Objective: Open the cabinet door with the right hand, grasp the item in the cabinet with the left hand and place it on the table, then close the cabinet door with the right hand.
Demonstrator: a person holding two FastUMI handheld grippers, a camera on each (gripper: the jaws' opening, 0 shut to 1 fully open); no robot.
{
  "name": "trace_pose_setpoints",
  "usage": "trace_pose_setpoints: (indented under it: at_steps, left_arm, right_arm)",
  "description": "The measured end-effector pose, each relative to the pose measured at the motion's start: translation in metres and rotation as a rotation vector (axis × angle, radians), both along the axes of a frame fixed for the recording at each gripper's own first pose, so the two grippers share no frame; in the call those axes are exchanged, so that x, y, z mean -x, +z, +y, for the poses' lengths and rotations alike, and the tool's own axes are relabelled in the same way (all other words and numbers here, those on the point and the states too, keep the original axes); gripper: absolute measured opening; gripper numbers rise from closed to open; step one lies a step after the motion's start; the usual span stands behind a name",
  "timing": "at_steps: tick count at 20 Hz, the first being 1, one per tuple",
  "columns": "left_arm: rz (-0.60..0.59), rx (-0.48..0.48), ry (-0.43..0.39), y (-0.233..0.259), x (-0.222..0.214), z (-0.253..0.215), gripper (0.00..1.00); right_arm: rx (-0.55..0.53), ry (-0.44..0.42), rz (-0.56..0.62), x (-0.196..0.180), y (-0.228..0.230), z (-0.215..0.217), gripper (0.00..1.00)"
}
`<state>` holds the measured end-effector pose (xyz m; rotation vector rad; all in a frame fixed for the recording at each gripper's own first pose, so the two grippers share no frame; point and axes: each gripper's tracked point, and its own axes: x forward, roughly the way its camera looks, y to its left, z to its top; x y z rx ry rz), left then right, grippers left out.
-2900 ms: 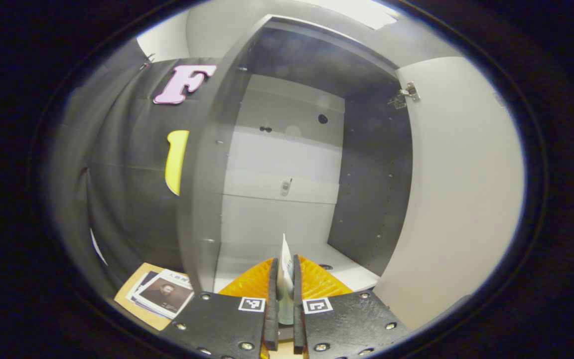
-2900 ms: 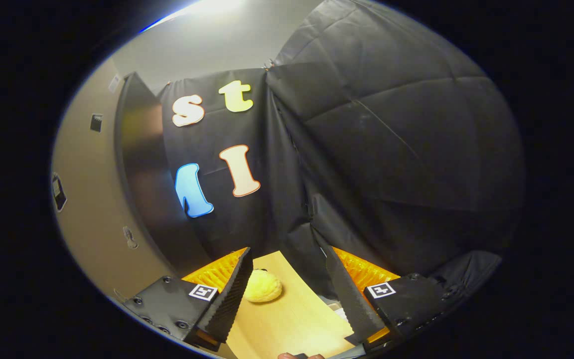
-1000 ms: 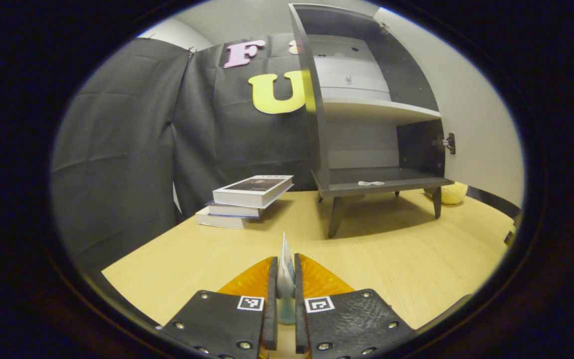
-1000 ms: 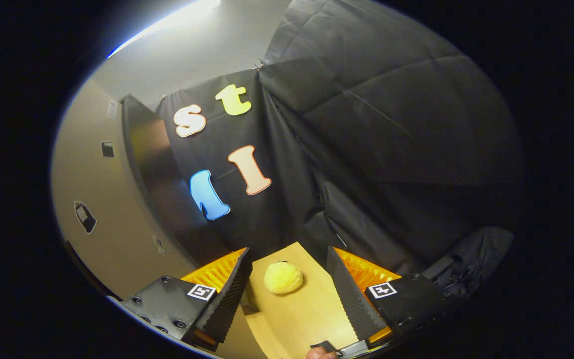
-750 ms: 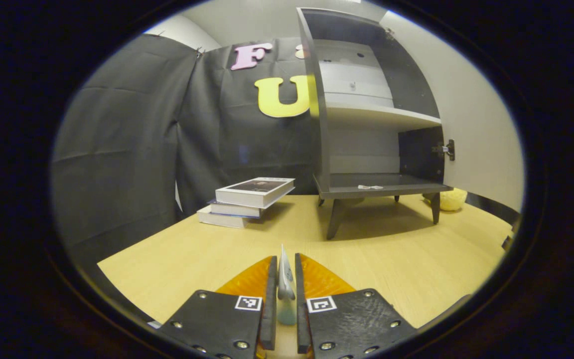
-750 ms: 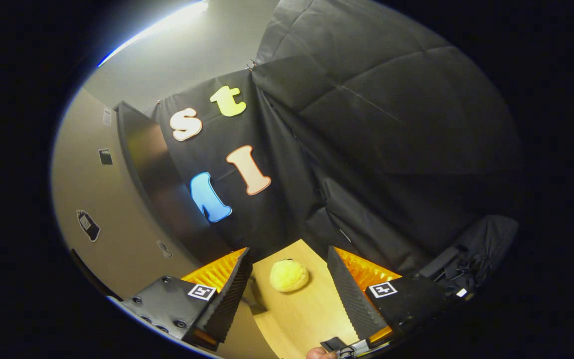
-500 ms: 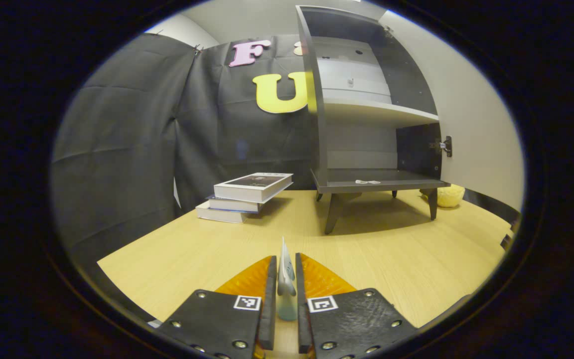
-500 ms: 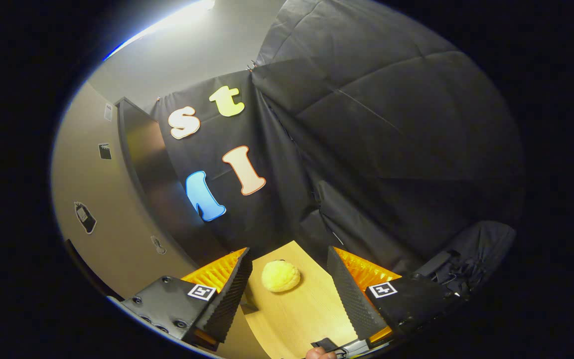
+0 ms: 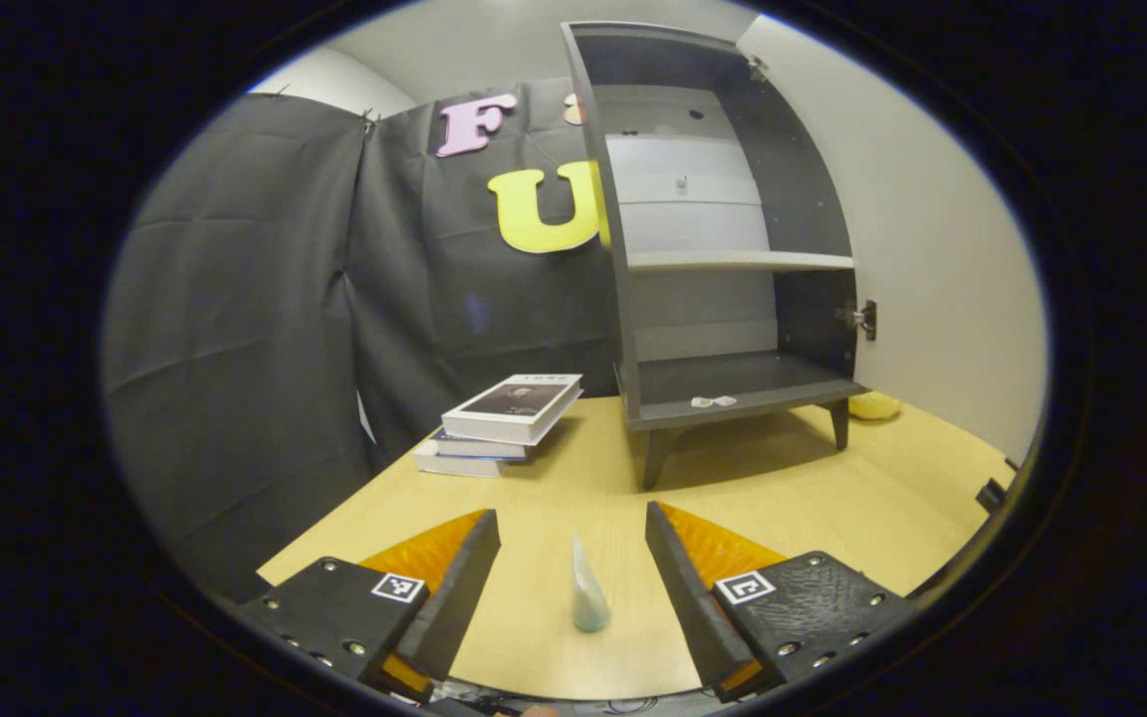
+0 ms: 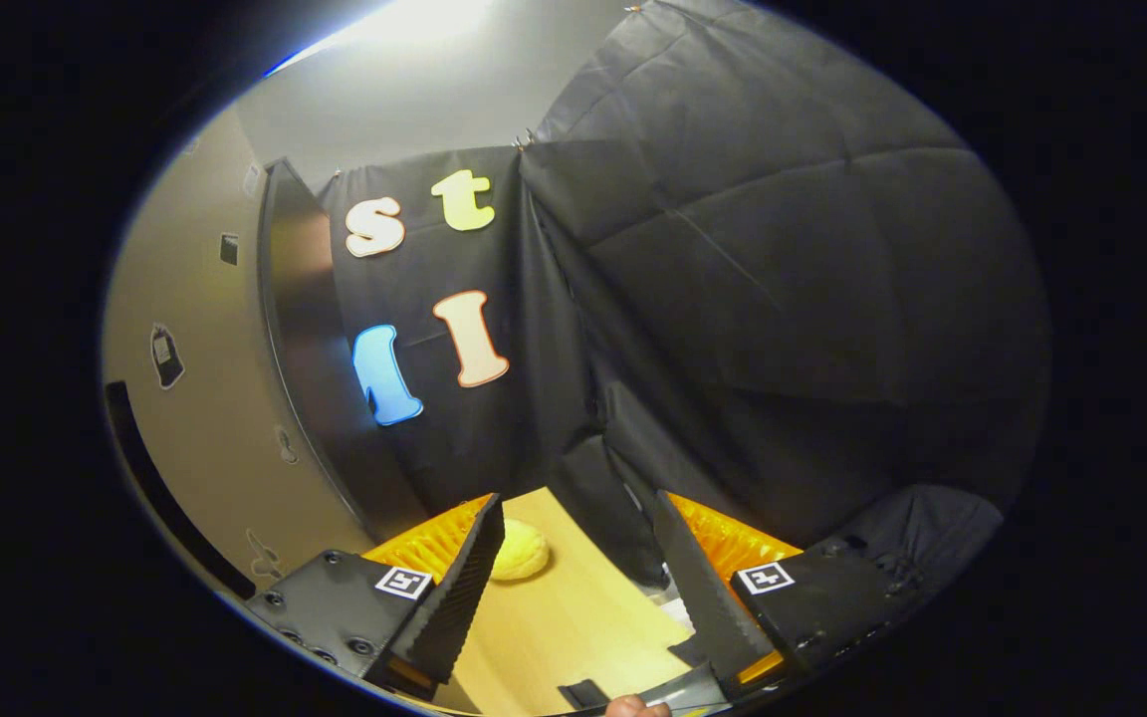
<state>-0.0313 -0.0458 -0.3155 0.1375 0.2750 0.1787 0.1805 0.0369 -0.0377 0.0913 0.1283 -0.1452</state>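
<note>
A small pale tube-like item (image 9: 586,593) stands upright on the wooden table (image 9: 783,508), between the spread fingers of my left gripper (image 9: 572,568), which is open and not touching it. Beyond it the dark grey cabinet (image 9: 713,249) stands with its pale door (image 9: 932,269) swung wide to the right; a small white scrap (image 9: 713,402) lies on its bottom shelf. In the right gripper view my right gripper (image 10: 578,558) is open with nothing held, close beside the cabinet door (image 10: 195,398) at its left.
A stack of books (image 9: 504,423) sits on the table left of the cabinet. A fluffy yellow ball (image 10: 519,550) lies on the table past the right gripper, also seen behind the cabinet's right leg as the yellow ball (image 9: 872,405). Black cloth walls close in behind.
My left gripper carried the item out of the cabinet down to the table, then opened and let go; the item now stands free. The right gripper shifted only slightly.
</note>
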Motion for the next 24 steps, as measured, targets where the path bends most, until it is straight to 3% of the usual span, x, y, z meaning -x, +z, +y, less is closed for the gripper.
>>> trace_pose_setpoints:
  at_steps: [4,10,15,16,17,20,21,22,24]
  left_arm:
    - [-0.016,0.048,0.053,0.068,0.032,-0.020,0.90]
    - [-0.102,0.057,-0.054,0.165,0.041,-0.101,0.90]
    - [-0.124,0.084,-0.129,0.222,0.026,-0.156,0.89]
    - [-0.129,0.077,-0.122,0.232,0.024,-0.160,0.89]
    - [-0.145,0.069,-0.114,0.243,0.021,-0.164,0.89]
    - [-0.170,0.076,-0.093,0.262,0.014,-0.173,0.88]
    - [-0.172,0.085,-0.087,0.265,0.013,-0.175,0.88]
    - [-0.169,0.090,-0.070,0.269,0.012,-0.172,0.88]
    - [-0.189,0.114,-0.025,0.280,0.009,-0.159,0.88]
  right_arm:
    - [0.048,0.047,-0.043,0.003,0.012,0.013,0.96]
    - [-0.010,0.196,-0.074,0.013,0.027,0.031,0.95]
    - [0.069,0.335,-0.084,0.008,0.037,0.068,0.95]
    - [0.064,0.366,-0.081,0.010,0.037,0.076,0.89]
    - [0.057,0.398,-0.078,0.011,0.035,0.084,0.95]
    - [0.051,0.473,-0.057,0.015,0.031,0.097,0.95]
    - [0.055,0.484,-0.055,0.018,0.032,0.097,0.88]
    - [0.058,0.493,-0.060,0.020,0.035,0.099,0.95]
    - [0.071,0.505,-0.076,0.027,0.042,0.105,0.95]
